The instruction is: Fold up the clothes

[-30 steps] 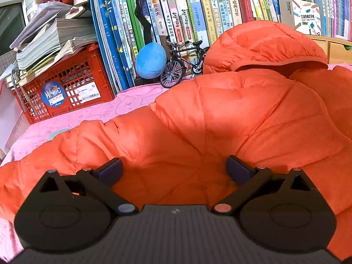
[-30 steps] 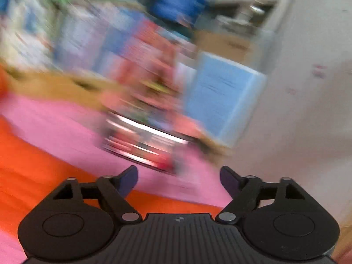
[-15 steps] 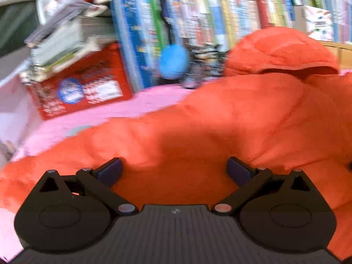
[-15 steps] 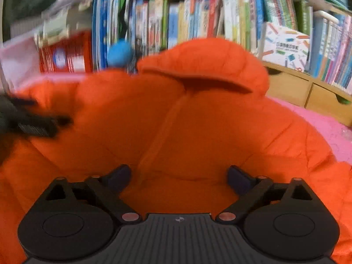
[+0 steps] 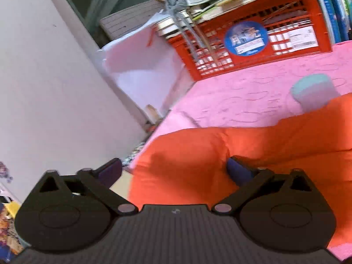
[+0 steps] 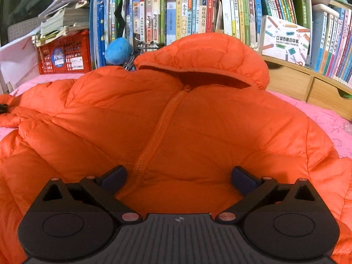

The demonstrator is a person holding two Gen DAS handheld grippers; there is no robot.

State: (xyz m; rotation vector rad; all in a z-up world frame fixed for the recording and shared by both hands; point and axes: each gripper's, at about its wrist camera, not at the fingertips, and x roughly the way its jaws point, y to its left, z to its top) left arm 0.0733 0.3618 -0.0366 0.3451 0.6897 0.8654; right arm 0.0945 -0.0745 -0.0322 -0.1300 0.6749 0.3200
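Left wrist view: my left claw hangs over the end of a sleeve of the orange jacket, right at the bed's left edge beside the wall. Its jaws are closing from wide apart, and the cuff end sits between them, though the pads do not press it yet. I judge I am here because the sleeve lies stretched out sideways and has to come in over the body before any fold. A red crate stands far off at the head of the pink cover, well apart from the sleeve, so it should not hinder the pull.

Right wrist view: my right claw hovers low over the near hem, jaws opening to their widest, nothing clamped. The jacket lies flat on its back, zipper closed and running away from me to the hood, which rests against the books. I take this spot as a ready post at the centre line, where I can pin the body while the other claw draws its sleeve across. Puffy fabric like this will likely spring back, so a firm bite matters.
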